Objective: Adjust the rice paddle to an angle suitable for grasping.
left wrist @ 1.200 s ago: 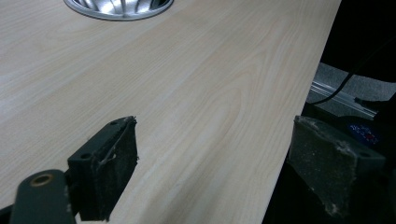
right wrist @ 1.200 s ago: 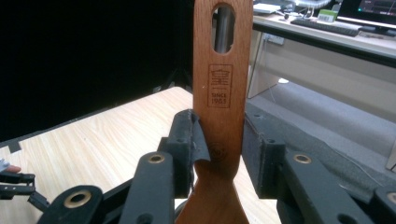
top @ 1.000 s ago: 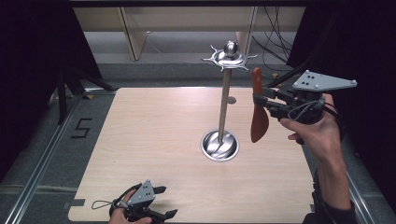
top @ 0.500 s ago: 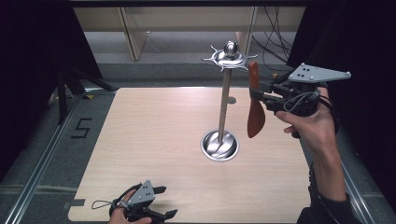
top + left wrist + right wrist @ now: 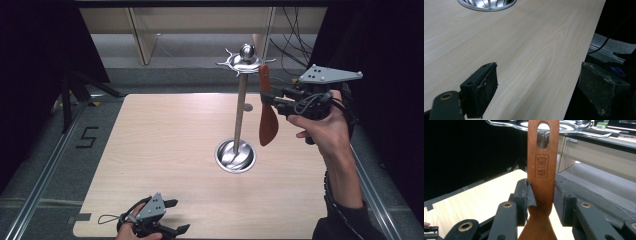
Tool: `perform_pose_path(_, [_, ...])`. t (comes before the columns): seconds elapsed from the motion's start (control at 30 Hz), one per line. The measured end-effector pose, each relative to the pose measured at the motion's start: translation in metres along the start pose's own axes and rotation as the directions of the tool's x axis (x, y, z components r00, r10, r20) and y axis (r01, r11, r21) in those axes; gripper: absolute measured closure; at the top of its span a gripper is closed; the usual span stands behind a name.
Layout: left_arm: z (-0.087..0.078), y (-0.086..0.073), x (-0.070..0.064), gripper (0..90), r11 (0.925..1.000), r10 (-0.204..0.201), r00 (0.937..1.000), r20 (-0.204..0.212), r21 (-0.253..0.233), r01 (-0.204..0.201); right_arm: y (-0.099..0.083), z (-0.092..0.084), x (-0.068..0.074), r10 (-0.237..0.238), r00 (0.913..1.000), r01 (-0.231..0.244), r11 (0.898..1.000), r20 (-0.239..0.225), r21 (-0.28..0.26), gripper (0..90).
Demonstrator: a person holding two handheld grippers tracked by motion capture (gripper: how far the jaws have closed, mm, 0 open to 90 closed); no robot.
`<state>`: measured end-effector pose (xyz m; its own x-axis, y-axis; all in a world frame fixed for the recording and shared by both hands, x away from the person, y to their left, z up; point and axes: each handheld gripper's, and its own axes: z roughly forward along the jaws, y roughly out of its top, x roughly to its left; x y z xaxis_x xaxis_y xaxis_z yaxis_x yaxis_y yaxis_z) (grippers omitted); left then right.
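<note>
My right gripper (image 5: 274, 98) is shut on the handle of a wooden spatula (image 5: 268, 122), which hangs blade down just right of a metal utensil stand (image 5: 241, 110). The handle's top reaches the stand's ring of hooks (image 5: 245, 61). In the right gripper view the spatula (image 5: 542, 170) stands upright between the pads of that gripper (image 5: 541, 200), and the hook ring (image 5: 571, 128) lies just behind the hole in its handle. My left gripper (image 5: 177, 216) is open and empty, low at the table's front edge. Its pads (image 5: 486, 85) stand wide apart over the wood.
The stand's round steel base (image 5: 235, 156) sits right of the middle of the light wooden table (image 5: 160, 145); the same base (image 5: 486, 3) is far ahead in the left gripper view. Dark floor, cables and shelving lie beyond the table's edges.
My right gripper has carried the spatula slightly left, bringing the handle's top closer to the hook ring. The left gripper has stayed where it was.
</note>
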<state>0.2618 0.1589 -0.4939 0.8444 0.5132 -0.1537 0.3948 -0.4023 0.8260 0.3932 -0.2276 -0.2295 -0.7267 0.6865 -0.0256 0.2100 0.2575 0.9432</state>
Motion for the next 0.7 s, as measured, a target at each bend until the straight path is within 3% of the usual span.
perform_pose_path(0.27, [0.0001,0.0001,0.0003,14.8,1.0000,0.000,1.0000,0.002,-0.001,0.000,0.0004,0.0054,-0.0005,0.004,1.0000,-0.004,1.000,-0.004,-0.010,67.0])
perform_pose_path(0.3, [0.0000,0.0008,0.0019,14.8,0.9997,0.025,0.9997,0.006,-0.001,-0.025,0.0004,0.0059,-0.0007,0.005,1.0000,-0.005,1.000,-0.005,-0.013,67.0])
perform_pose_path(0.37, [-0.0002,0.0007,0.0021,14.8,0.9996,0.029,0.9995,0.013,0.005,-0.029,-0.0005,0.0067,-0.0018,0.003,1.0000,-0.003,1.000,-0.002,-0.013,67.0])
perform_pose_path(0.4, [-0.0002,0.0007,0.0021,14.8,0.9996,0.029,0.9995,0.013,0.005,-0.029,-0.0005,0.0067,-0.0018,0.003,1.0000,-0.003,1.000,-0.002,-0.013,67.0])
perform_pose_path(0.43, [0.0002,0.0000,0.0004,14.8,1.0000,0.002,1.0000,0.004,0.000,-0.002,-0.0011,0.0073,-0.0019,0.014,0.9998,-0.014,1.000,-0.011,-0.005,66.9])
perform_pose_path(0.47, [0.0000,0.0008,0.0018,14.8,0.9997,0.024,0.9997,0.006,-0.001,-0.024,-0.0018,0.0077,-0.0019,0.012,0.9999,-0.012,1.000,-0.009,-0.004,66.9])
perform_pose_path(0.67, [0.0000,0.0008,0.0021,14.8,0.9997,0.025,0.9997,0.007,0.001,-0.025,-0.0051,0.0107,-0.0016,0.002,1.0000,-0.002,1.000,-0.007,-0.005,66.7])
perform_pose_path(0.7, [0.0002,0.0002,0.0007,14.8,1.0000,0.001,0.9999,0.011,0.003,-0.001,-0.0054,0.0110,-0.0010,0.011,0.9999,-0.011,1.000,-0.005,-0.004,66.7])
